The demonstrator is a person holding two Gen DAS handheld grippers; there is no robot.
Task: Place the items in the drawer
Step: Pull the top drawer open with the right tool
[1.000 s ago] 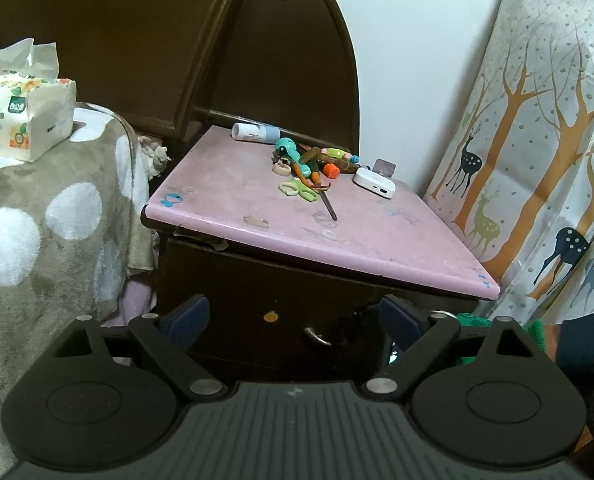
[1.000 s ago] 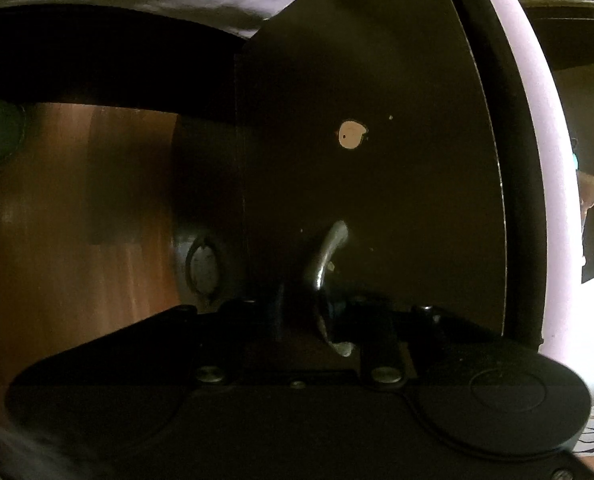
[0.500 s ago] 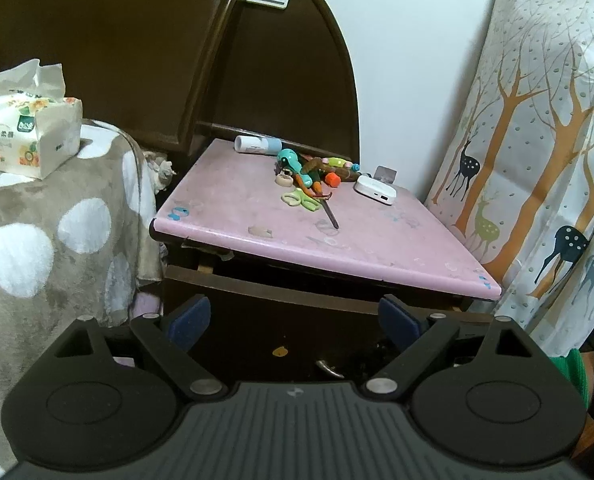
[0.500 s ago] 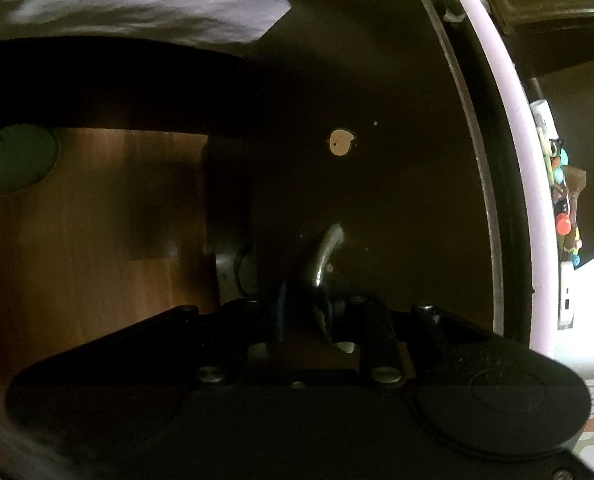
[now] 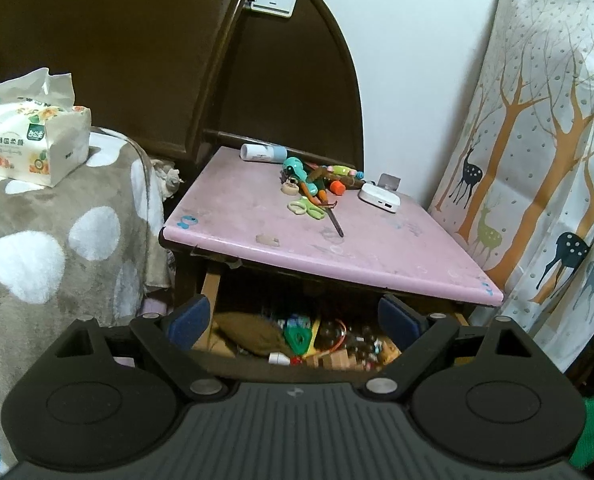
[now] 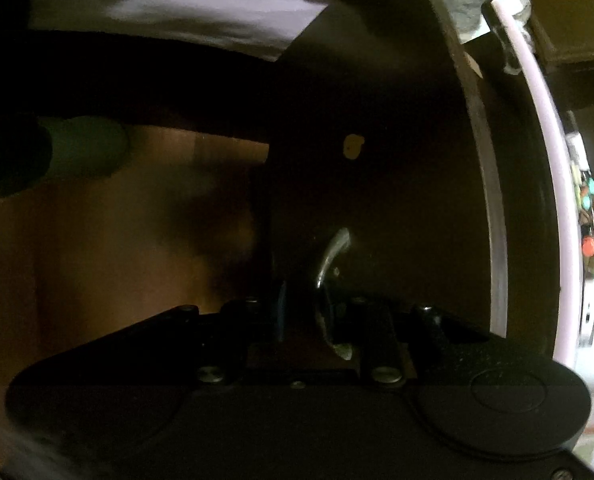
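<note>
A dark nightstand with a pink top (image 5: pixel 377 248) holds a pile of small items (image 5: pixel 317 184), green-handled scissors (image 5: pixel 311 210), a white tube (image 5: pixel 263 153) and a white power bank (image 5: pixel 379 199). Its drawer (image 5: pixel 297 336) stands pulled out under the top and is full of clutter. My left gripper (image 5: pixel 293 316) is open and empty, in front of the drawer. My right gripper (image 6: pixel 305 316) is shut on the metal drawer handle (image 6: pixel 331 264) on the dark drawer front (image 6: pixel 377 184).
A bed with a grey spotted blanket (image 5: pixel 57 240) and a tissue pack (image 5: pixel 33 140) lies left of the nightstand. A dark headboard (image 5: pixel 157 60) stands behind. A deer-print curtain (image 5: pixel 537 160) hangs to the right. Wooden floor (image 6: pixel 117 260) shows in the right wrist view.
The drawer has slid out from shut to open, pulled by my right gripper on its handle. The left gripper has backed away and up, and the drawer's contents now show.
</note>
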